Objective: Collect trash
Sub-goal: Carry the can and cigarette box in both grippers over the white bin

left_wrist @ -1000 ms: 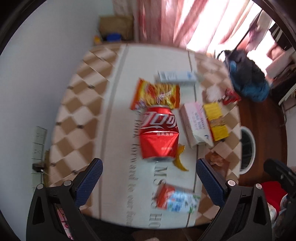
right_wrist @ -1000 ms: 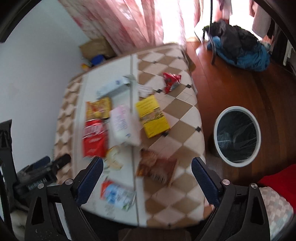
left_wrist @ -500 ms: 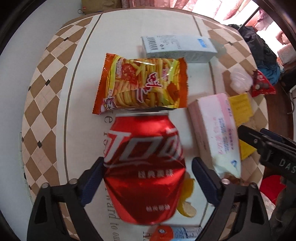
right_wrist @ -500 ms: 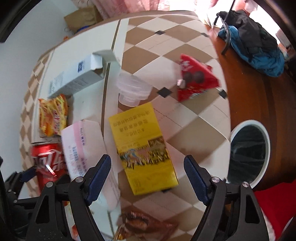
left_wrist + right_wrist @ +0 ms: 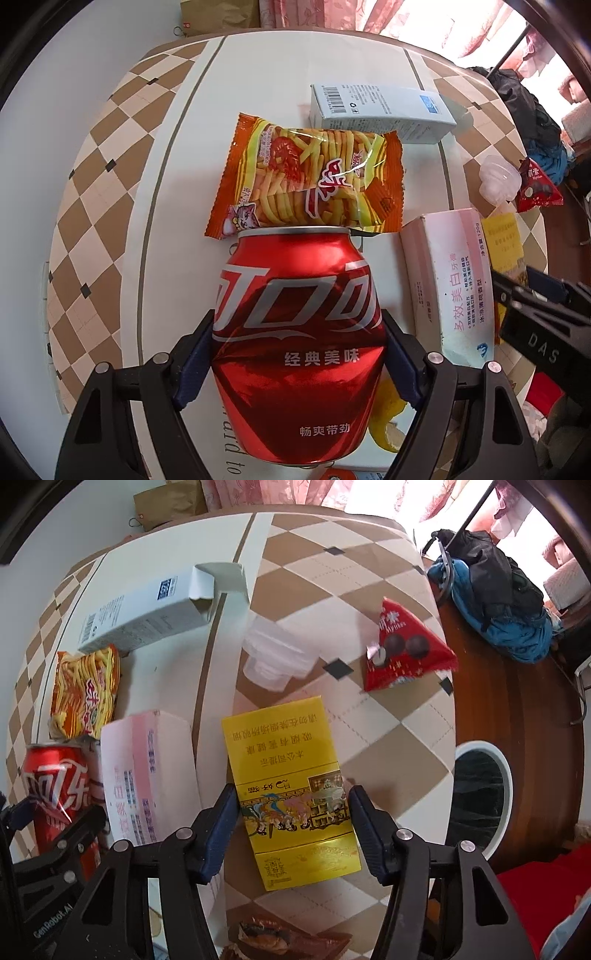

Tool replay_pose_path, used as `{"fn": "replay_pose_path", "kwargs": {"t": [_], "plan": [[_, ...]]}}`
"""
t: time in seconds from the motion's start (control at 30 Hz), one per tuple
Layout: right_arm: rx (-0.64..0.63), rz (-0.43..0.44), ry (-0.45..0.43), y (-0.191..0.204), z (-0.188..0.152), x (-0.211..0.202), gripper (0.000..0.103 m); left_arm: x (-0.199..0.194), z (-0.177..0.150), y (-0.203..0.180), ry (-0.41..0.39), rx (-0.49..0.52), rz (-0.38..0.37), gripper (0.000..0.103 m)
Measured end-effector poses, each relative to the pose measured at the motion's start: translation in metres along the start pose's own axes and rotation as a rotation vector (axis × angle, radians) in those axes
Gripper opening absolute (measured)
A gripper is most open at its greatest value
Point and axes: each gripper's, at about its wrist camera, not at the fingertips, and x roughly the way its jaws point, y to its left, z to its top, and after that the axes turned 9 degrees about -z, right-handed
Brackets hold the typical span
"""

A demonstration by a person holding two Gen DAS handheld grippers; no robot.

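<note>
The left gripper [image 5: 299, 354] is at the bottom centre of the left wrist view. Its 2 blue pads [image 5: 194, 360] press on both sides of a dented red cola can [image 5: 299, 332], so the can is clamped between them and fills the lower middle of the frame. Just above the can, at frame centre, lies an orange snack bag [image 5: 310, 181] w/ yellow sticks printed on it; the can's top rim overlaps the bag's lower edge. Above the bag, upper right, is a white-blue carton box [image 5: 380, 107]. A pink-white toothpaste box [image 5: 450, 280] lies right of the can, and a yellow peel [image 5: 388, 424] shows at the can's lower right. All is on a table [image 5: 110, 206] w/ brown-and-cream checked cloth.

In the right wrist view the right gripper [image 5: 291, 830] sits at bottom centre. Its fingers [image 5: 221, 823] stand on either side of a yellow cigarette pack [image 5: 291, 797], very close to its long edges, the opening narrow; I cannot tell if the pads touch the pack. The pack lies flat on the cloth at lower centre. Above it is a clear plastic cup [image 5: 273, 657], and at upper right of it a red triangular wrapper [image 5: 402, 650]. A brown wrapper [image 5: 288, 941] is at the bottom edge. At the right edge, on the wood floor, stands a white bin [image 5: 484, 797] w/ black liner. The cola can appears also here, lower left.
</note>
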Motion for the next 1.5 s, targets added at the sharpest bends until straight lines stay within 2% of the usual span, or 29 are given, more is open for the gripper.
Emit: {"fn": "replay_pose_path", "kwargs": {"t": [0.2,0.57,0.77,0.9,1.07,1.2,1.33,1.5], "plan": [[0.03,0.011,-0.07,-0.014,-0.024,-0.024,0.062,-0.034,-0.017,-0.004,-0.07,0.008,0.03,0.08],[0.126,0.092,-0.283,-0.058,-0.077,-0.123,0.062,-0.15,-0.063,-0.032,-0.328,0.086,0.08,0.08],[0.206,0.142,-0.363,-0.121,-0.114,-0.163,0.062,-0.188,-0.071,-0.075,-0.427,0.152,0.046,0.08],[0.273,0.166,-0.385,-0.178,-0.138,-0.176,0.062,-0.204,-0.082,-0.13,-0.453,0.232,-0.017,0.08],[0.377,0.146,-0.39,-0.267,-0.168,-0.171,0.062,-0.196,-0.084,-0.207,-0.44,0.334,-0.109,0.08],[0.462,0.112,-0.359,-0.332,-0.187,-0.145,0.062,-0.164,-0.076,-0.272,-0.373,0.405,-0.18,0.08],[0.555,0.109,-0.286,-0.39,-0.203,-0.094,0.062,-0.112,-0.067,-0.329,-0.282,0.462,-0.224,0.08],[0.619,0.146,-0.177,-0.43,-0.204,-0.018,0.062,-0.038,-0.051,-0.381,-0.149,0.493,-0.26,0.08]]}}
